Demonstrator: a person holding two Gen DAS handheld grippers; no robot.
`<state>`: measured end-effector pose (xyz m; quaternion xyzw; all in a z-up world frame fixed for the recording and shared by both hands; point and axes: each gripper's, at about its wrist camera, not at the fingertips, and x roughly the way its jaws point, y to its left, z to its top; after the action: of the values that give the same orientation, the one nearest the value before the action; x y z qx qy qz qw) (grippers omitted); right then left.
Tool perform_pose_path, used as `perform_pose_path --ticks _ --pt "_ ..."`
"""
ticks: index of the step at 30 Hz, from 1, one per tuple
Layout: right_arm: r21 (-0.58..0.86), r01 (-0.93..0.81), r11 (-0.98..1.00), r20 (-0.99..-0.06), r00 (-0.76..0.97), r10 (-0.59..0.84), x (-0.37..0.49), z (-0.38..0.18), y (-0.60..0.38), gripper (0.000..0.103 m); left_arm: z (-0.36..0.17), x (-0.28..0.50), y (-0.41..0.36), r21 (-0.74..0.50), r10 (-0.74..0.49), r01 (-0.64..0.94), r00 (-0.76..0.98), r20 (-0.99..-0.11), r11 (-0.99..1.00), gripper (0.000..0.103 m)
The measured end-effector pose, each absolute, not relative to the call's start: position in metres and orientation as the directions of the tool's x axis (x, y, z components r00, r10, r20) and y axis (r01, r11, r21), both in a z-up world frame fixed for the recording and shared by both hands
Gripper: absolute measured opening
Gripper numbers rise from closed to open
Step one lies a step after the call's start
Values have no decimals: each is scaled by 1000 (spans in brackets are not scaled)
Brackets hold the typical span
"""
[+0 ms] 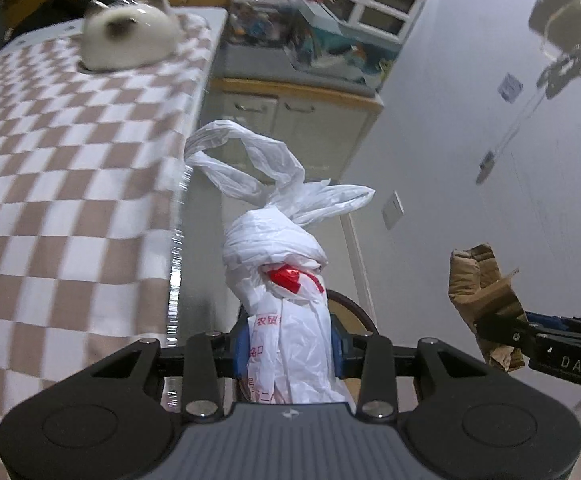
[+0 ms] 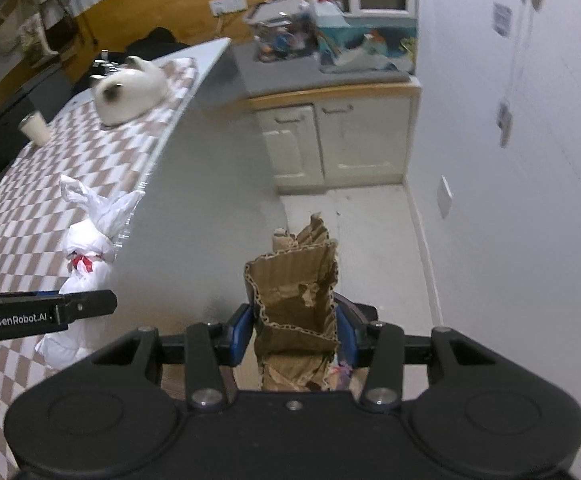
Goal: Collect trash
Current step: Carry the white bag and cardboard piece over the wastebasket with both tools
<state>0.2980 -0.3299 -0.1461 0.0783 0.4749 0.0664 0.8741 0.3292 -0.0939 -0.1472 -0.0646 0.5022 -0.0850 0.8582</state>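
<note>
White plastic bag [image 1: 286, 280] is clamped in my left gripper [image 1: 290, 350], torn cardboard [image 2: 294, 304] in my right gripper [image 2: 296, 334]; both picked up, no bin visible yet.

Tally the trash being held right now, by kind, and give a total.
Plastic bag: 1, the white tied bag clamped in the left tool.
Cardboard: 1, the crumpled brown piece clamped in the right tool.
Total: 2 pieces of trash, both held up beside the checkered table.
</note>
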Motion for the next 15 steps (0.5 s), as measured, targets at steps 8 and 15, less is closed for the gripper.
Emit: perform_pose_path --ticks 8,15 --pt "213 49 976 -867 469 166 312 -187 -361 47 -190 353 -124 -185 -215 116 372 -903 976 39" --pt "229 137 964 -919 357 167 335 -246 -375 47 -234 373 -134 -170 -196 114 275 -941 979 39"
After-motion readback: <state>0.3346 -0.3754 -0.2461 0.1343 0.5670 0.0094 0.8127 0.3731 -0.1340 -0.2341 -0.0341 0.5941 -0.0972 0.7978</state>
